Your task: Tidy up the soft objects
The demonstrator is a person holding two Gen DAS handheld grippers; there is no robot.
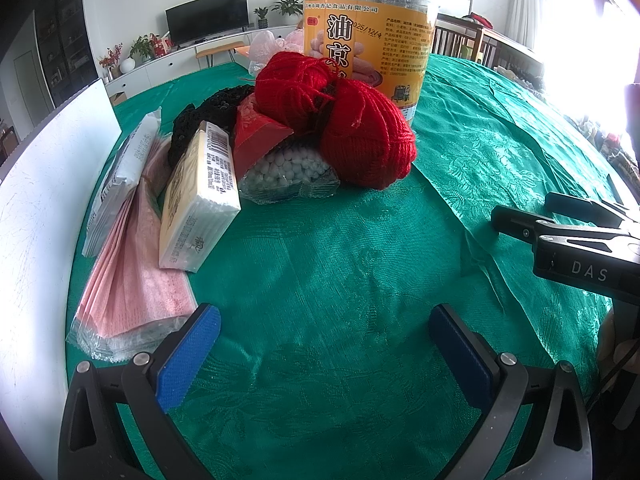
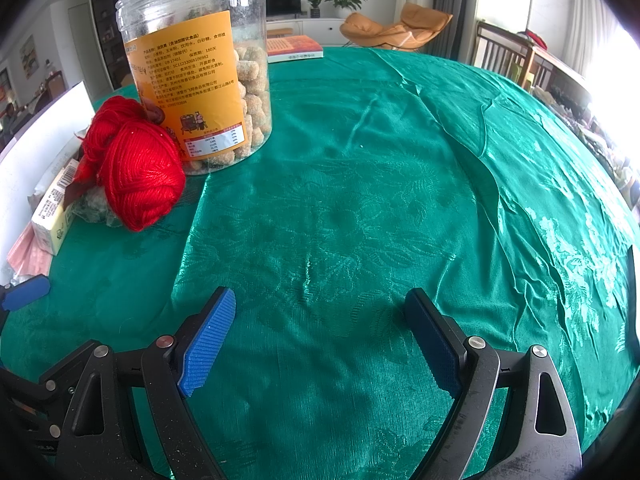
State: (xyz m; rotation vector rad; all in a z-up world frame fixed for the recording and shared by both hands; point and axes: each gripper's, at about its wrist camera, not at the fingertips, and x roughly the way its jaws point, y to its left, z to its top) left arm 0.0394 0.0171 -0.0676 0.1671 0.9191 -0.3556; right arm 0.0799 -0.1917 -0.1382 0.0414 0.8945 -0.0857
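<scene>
Both grippers are spread wide and hold nothing. The left gripper (image 1: 324,344) hangs low over the counter (image 1: 360,260), which is covered with a green cloth, and the right gripper (image 2: 320,340) does the same just to its right side; in the left wrist view its black body comes in from the right edge.

The soft things lie ahead of the left gripper and to its left, all in one loose heap. Nearest, just ahead of its left finger, is a pack of pink masks (image 1: 128,280) in clear wrap. On the masks leans a tissue pack (image 1: 200,200), and left of that lies a white flat packet (image 1: 120,176). Further ahead come a bag of small white beads (image 1: 284,168), a red packet (image 1: 256,140) and something black and knitted (image 1: 212,112). Two balls of red yarn (image 1: 360,136) rest on the heap and touch the snack jar (image 1: 368,32), which stands behind them. A white board (image 1: 44,208) stands at the far left. From the right gripper, the yarn and jar are ahead and to the left; the cloth straight ahead of it is bare.

To my judgement the task is hardly begun, or the gathering is done but no sorting: the things overlap without order, and I see no box for them. What is left seems nearly everything.
</scene>
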